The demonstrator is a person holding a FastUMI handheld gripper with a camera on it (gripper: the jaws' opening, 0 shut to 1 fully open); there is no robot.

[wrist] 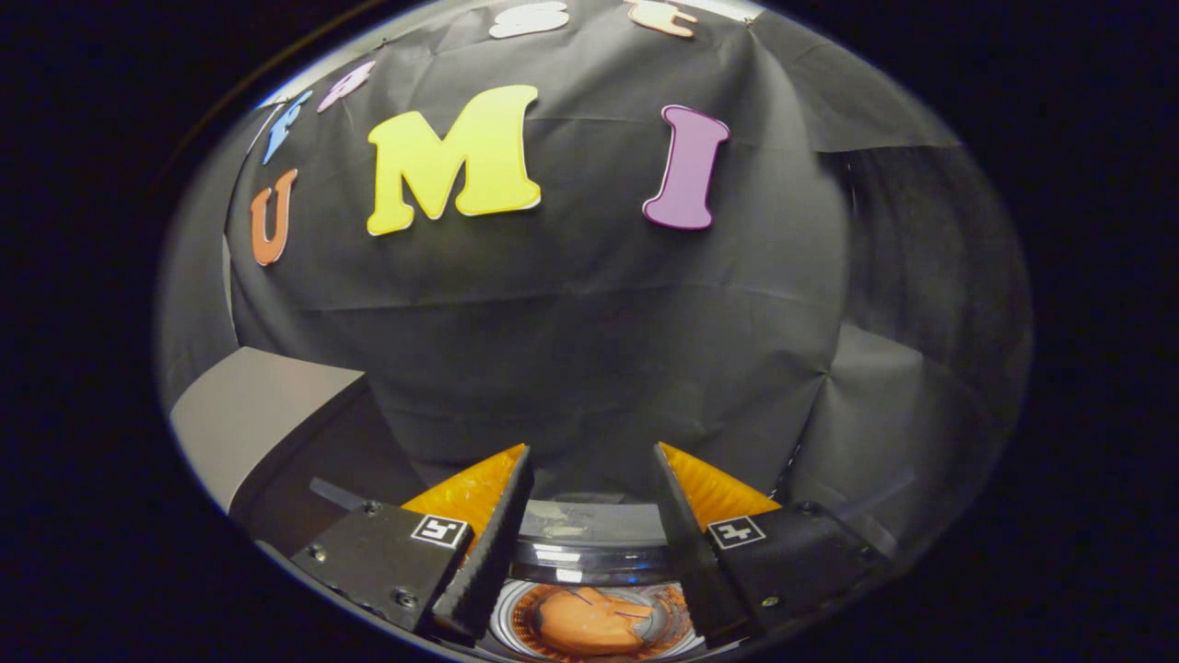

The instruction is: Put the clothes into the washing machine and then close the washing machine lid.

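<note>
A: Where does the gripper (pixel 589 456) stand?

B: Above the round washing machine drum opening with its glossy dark rim (pixel 589 558), looking out at the black cloth wall (pixel 589 350) behind it. Its two fingers (pixel 497 516) are spread apart, with a wide gap between them and nothing held.

A: And the clothes?

B: An orange bundle of soft fabric (pixel 589 622) lies down inside that drum opening, low between the finger bases, ringed by a pale band with an orange patterned edge. It touches neither finger.

A: The lid?

B: A clear, curved, shiny panel (pixel 589 520) sits just beyond the drum opening, between the fingers. I cannot tell whether it is the lid.

A: Anything else near the drum opening?

B: A flat grey slab with a dark side face (pixel 253 419) stands off to the left of it, beside the cloth wall.
</note>
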